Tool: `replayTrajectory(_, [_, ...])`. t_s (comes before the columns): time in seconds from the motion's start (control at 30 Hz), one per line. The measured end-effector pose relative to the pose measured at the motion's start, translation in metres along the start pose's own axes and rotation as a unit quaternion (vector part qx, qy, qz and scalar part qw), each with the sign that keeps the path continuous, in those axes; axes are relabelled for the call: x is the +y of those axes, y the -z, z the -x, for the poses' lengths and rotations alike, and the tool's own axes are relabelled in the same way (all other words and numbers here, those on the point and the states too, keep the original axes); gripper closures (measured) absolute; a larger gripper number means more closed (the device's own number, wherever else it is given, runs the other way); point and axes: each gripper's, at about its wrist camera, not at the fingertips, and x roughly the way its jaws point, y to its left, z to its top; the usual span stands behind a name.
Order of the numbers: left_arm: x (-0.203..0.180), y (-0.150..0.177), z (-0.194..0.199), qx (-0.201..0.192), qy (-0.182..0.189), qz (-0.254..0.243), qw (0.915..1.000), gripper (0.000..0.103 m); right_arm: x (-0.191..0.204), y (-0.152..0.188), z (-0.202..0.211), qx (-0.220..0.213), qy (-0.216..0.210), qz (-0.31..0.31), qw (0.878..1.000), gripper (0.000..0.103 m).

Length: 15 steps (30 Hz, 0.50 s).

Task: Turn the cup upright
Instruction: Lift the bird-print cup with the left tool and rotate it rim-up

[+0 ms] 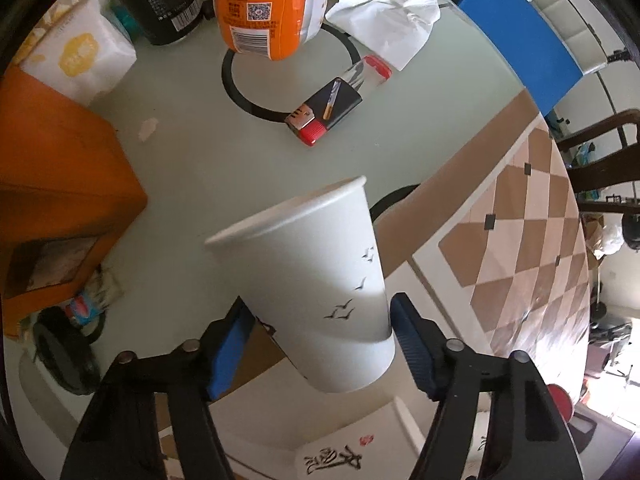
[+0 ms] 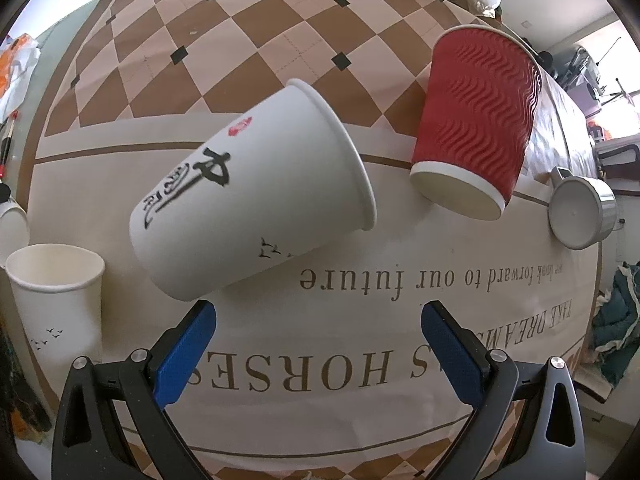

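Observation:
In the left wrist view, my left gripper (image 1: 320, 340) is shut on a white paper cup (image 1: 316, 280) with small bird prints, holding it by its lower body, rim tilted up and away. In the right wrist view, my right gripper (image 2: 318, 344) is open and empty. Just beyond its fingers a second white cup (image 2: 248, 200) with black calligraphy lies on its side on the tablecloth (image 2: 360, 320), rim toward the right. A red ribbed cup (image 2: 476, 120) stands upside down farther right.
An upright white cup (image 2: 56, 300) stands at the left, and a small white mug (image 2: 580, 212) lies at the right. In the left wrist view there are an orange box (image 1: 60, 184), an orange bag (image 1: 260, 4), a dark bottle (image 1: 164, 0), lighters (image 1: 324, 112) and a blue box (image 1: 520, 36).

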Motion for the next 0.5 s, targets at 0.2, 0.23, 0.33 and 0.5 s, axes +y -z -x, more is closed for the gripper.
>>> replayTrajectory(0.2, [-0.01,0.0,0.008,-0.032,-0.028,-0.046,0.998,0.038,-0.014,0.001,-0.001,-0.006,0.006,-0.002,1.0,0.0])
replayTrajectory(0.23, [-0.011,0.002,0.012,-0.039,-0.035,-0.055,0.9971,0.038,-0.017,0.002,0.001,-0.007,0.007,-0.002,1.0,0.0])
replayTrajectory(0.33, [-0.017,0.01,0.027,-0.065,-0.055,-0.085,0.9927,0.038,-0.021,0.004,0.007,-0.012,0.007,-0.003,1.0,0.0])
replayTrajectory(0.5, [-0.03,0.033,0.059,-0.109,-0.091,-0.157,0.9772,0.038,-0.03,0.011,0.021,-0.023,0.002,-0.003,1.0,0.0])
